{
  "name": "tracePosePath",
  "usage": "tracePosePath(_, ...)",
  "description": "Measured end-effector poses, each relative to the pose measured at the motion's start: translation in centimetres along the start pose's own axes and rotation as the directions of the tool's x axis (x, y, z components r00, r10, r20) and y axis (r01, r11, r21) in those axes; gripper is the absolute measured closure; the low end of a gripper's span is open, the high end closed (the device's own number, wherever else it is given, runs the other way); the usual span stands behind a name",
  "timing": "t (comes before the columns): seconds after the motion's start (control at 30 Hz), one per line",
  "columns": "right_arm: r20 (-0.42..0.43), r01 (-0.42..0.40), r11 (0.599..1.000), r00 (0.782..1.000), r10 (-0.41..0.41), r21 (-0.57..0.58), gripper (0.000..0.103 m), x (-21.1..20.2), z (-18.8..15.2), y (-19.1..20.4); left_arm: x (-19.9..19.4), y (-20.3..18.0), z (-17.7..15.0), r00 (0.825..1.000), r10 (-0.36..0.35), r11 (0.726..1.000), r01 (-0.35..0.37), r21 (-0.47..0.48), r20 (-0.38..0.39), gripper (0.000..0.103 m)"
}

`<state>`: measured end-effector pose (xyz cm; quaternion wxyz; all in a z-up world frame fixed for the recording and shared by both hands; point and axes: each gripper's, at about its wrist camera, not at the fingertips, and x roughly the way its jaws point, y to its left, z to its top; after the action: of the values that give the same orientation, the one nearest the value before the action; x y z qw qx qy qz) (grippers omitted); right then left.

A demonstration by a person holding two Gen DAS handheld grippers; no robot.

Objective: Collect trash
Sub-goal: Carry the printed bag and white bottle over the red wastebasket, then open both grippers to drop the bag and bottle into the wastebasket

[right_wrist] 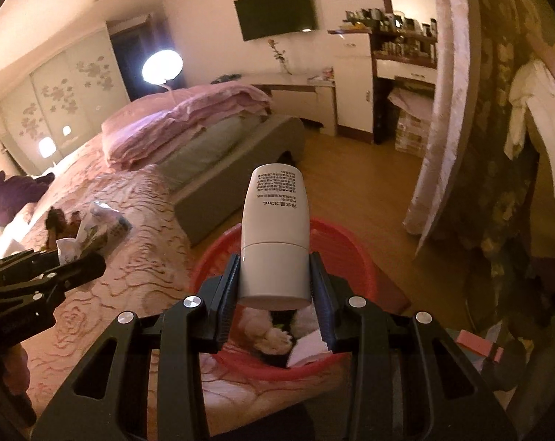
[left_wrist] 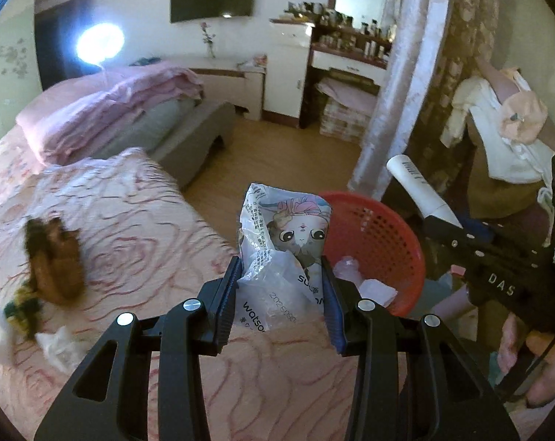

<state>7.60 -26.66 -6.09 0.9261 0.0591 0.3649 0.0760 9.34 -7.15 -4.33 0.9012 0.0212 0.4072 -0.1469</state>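
My left gripper (left_wrist: 281,268) is shut on a crumpled plastic wrapper (left_wrist: 284,235) printed with a cartoon cat, held over the bed's edge just left of the red mesh basket (left_wrist: 380,235). My right gripper (right_wrist: 275,261) is shut on the cap end of a white tube (right_wrist: 275,220), which stands above the red basket (right_wrist: 354,253). Crumpled tissue and paper scraps (right_wrist: 277,338) lie inside the basket. In the left wrist view the right gripper (left_wrist: 439,220) and its tube (left_wrist: 417,183) appear at the right. The left gripper (right_wrist: 90,262) with the wrapper (right_wrist: 101,226) shows at the left of the right wrist view.
A pink rose-patterned bedspread (left_wrist: 137,242) carries a brown fuzzy object (left_wrist: 53,257) and a crumpled white tissue (left_wrist: 57,345). Folded pink bedding (right_wrist: 189,125) lies farther back. A curtain (right_wrist: 446,110) hangs at the right, and wooden floor (right_wrist: 350,180) lies beyond the basket.
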Motion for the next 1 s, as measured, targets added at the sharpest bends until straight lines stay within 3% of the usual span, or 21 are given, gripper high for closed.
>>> tracePosePath(0.53, -0.148, 0.073, 0.996, 0.987, -0.064, 0.050, 0.067, 5.4, -1.9, -4.0, 8.4, -4.1, 0.3, 0.983, -0.075, 0.994, 0.087, 0.062, -0.169, 0.064)
tracePosePath(0.67, -0.177, 0.070, 0.997, 0.982, -0.061, 0.045, 0.067, 6.5, -2.2, -3.9, 9.0, -4.2, 0.1, 0.978, -0.081, 0.993, 0.095, 0.064, -0.192, 0.057)
tracePosePath(0.8, -0.195, 0.067, 0.997, 0.979, -0.057, 0.046, 0.065, 7.0, -2.6, -3.6, 9.0, -3.7, 0.1, 0.977, -0.091, 0.994, 0.101, 0.042, -0.195, 0.040)
tracePosePath(1.0, -0.196, 0.072, 0.995, 0.979, -0.059, 0.063, 0.057, 6.5, -2.8, -3.5, 7.8, -3.0, 0.1, 0.983, -0.083, 0.996, 0.089, 0.028, -0.163, 0.034)
